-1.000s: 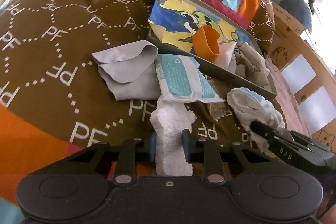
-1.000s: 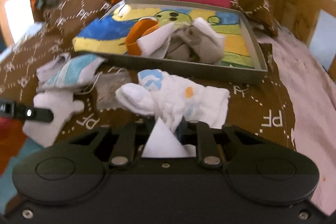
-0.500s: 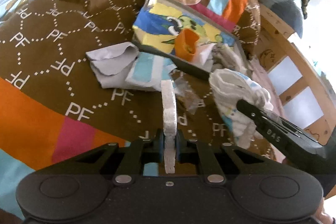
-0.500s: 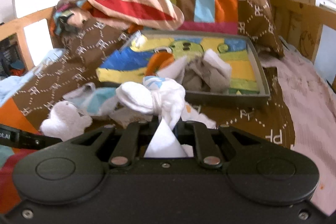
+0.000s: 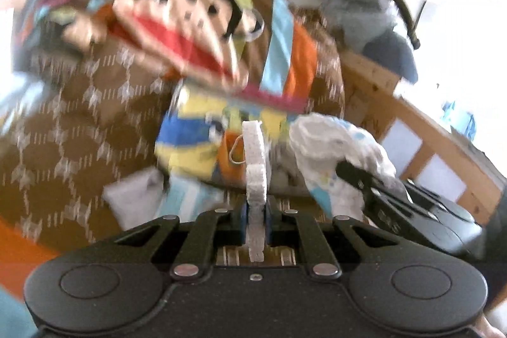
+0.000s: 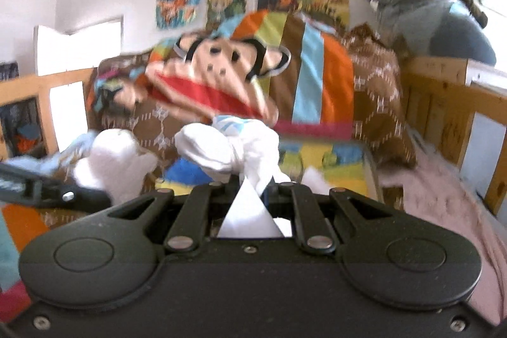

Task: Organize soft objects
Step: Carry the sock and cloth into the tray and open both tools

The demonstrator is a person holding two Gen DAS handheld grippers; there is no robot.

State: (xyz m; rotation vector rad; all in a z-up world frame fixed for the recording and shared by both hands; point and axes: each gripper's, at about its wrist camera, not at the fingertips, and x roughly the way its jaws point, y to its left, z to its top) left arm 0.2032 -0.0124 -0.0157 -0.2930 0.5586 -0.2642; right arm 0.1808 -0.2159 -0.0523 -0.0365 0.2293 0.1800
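Note:
My left gripper (image 5: 255, 211) is shut on a white fluffy cloth (image 5: 255, 154) and holds it upright in the air; the cloth also shows in the right wrist view (image 6: 114, 160). My right gripper (image 6: 250, 192) is shut on a white sock bundle with blue and orange marks (image 6: 228, 148), lifted off the bed; it also shows at the right of the left wrist view (image 5: 336, 148). Ahead lies a grey tray with a cartoon lining (image 5: 187, 135) holding an orange piece (image 5: 229, 157) and grey cloths. Both views are blurred.
A grey cloth (image 5: 133, 198) and a light blue and white cloth (image 5: 190, 198) lie on the brown patterned blanket (image 5: 63, 154) before the tray. A monkey pillow (image 6: 218, 78) leans behind it. A wooden bed rail (image 6: 443, 103) runs along the right.
Both grippers have risen and tilted up with their cloths, which now hang clear of the blanket. The wall and posters have come into view.

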